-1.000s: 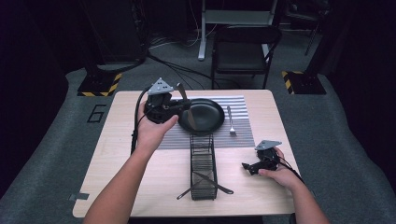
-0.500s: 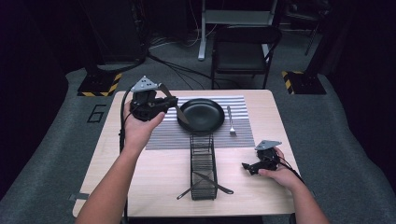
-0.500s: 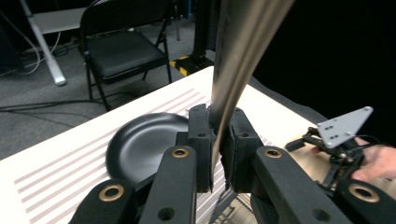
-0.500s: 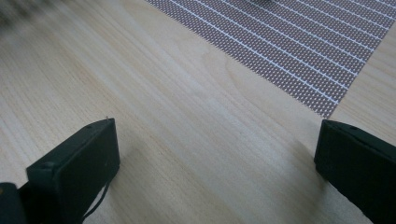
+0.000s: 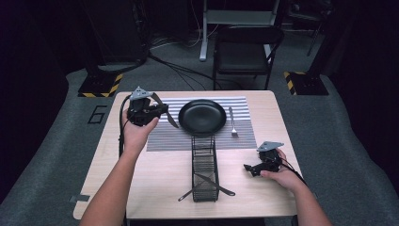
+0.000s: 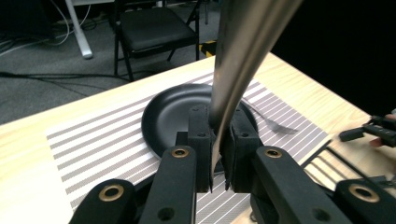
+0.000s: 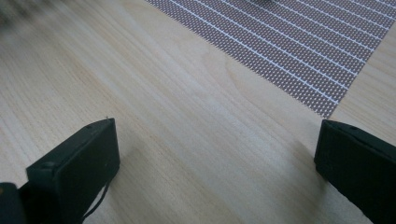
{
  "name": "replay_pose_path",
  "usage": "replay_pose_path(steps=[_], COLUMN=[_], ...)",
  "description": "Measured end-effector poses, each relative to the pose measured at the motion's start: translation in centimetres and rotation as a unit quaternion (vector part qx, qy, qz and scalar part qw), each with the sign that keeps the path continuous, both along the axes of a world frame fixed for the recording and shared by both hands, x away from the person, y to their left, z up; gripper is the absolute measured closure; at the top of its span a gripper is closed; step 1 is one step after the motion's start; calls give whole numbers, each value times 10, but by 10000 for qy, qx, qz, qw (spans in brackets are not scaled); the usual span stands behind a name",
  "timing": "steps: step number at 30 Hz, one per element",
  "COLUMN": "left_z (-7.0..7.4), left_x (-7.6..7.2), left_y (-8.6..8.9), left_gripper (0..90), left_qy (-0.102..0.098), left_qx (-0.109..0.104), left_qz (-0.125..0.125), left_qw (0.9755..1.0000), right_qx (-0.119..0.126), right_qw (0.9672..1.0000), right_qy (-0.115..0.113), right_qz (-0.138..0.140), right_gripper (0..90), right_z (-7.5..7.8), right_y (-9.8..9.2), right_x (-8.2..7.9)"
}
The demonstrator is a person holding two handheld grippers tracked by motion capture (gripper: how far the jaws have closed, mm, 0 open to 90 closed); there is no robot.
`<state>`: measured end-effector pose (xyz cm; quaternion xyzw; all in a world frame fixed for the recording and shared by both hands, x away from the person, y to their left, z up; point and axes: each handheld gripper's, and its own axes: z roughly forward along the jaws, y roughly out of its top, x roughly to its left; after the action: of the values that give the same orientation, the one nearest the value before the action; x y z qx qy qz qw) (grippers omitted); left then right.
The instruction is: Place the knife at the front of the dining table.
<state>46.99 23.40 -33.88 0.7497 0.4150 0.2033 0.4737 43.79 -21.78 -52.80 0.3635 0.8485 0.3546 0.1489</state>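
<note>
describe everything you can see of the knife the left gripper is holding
The long grey metal table knife looks like plain brushed steel with a smooth, dull sheen. It is clamped between the shut black jaws of the left gripper, which pinch one end of it; the rest rises steeply out past the top of the left gripper view. From the high view the knife slants down over the left part of the striped grey-and-white placemat, beside the round black plate. Whether its tip touches the placemat cannot be told.

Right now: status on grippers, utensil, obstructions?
Left gripper shut on knife, above placemat left of plate. Right gripper open, resting on table. Nothing in the way.
</note>
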Motion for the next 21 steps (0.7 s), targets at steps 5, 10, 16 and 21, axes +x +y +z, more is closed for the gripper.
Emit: replay_pose_path(steps=[5, 10, 16, 21], left_z=[-17, -26, -36, -44], left_x=[4, 7, 9, 7], left_y=[4, 6, 9, 11], left_gripper=[829, 829, 829, 829], left_qy=[40, 148, 296, 377], left_qx=[83, 148, 247, 213], left_qz=[75, 109, 192, 263], left_qw=[9999, 9997, 9991, 9987], right_qx=[-1, -4, -1, -3], right_qw=[10000, 10000, 10000, 10000], right_qy=[0, -2, 0, -1], right_qz=[-1, 3, 0, 2], right_gripper=[0, 0, 0, 0], right_z=[0, 0, 0, 0], right_y=[0, 0, 0, 0], right_x=[0, 0, 0, 0])
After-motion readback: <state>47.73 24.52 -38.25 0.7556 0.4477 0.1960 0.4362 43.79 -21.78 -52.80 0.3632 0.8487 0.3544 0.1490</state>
